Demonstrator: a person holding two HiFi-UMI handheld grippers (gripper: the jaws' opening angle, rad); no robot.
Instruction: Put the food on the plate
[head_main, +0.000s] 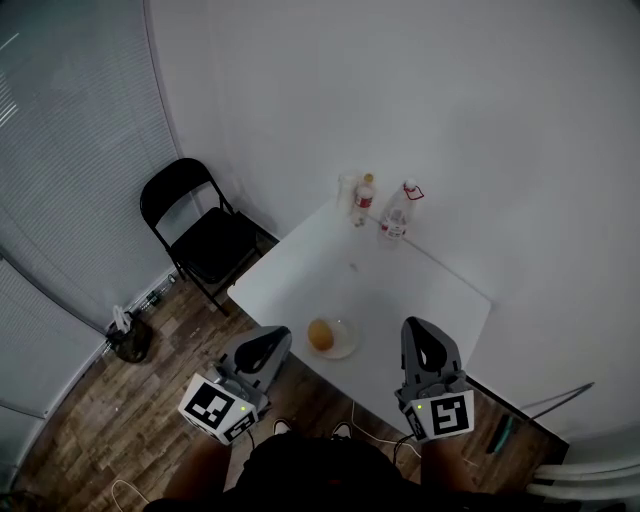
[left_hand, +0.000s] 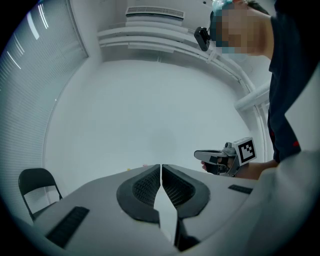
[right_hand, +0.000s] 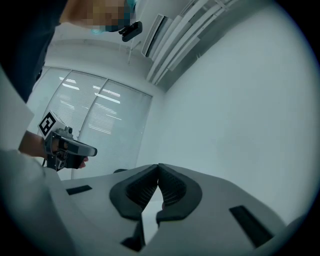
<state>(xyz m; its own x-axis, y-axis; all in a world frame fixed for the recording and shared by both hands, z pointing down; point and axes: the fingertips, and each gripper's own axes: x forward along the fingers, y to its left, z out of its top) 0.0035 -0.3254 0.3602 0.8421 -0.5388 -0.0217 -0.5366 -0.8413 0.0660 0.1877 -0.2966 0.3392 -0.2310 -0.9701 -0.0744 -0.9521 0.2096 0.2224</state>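
Observation:
In the head view a round orange-brown food item (head_main: 320, 335) lies on a small pale plate (head_main: 343, 343) near the front edge of the white table (head_main: 400, 290). My left gripper (head_main: 262, 347) hangs at the table's front left corner, and my right gripper (head_main: 424, 343) is over the table's front right part. Both are raised and point level at the wall. In the left gripper view the left gripper (left_hand: 161, 167) has its jaws pressed together, empty. The right gripper (right_hand: 158, 167) is shut as well, with nothing in it. Neither gripper view shows the food or the plate.
Two bottles (head_main: 364, 200) (head_main: 397, 214) and a clear cup (head_main: 346, 190) stand at the table's far corner. A black folding chair (head_main: 203, 230) stands left of the table. A small dark bin (head_main: 129, 338) sits on the wooden floor. White walls close in behind and right.

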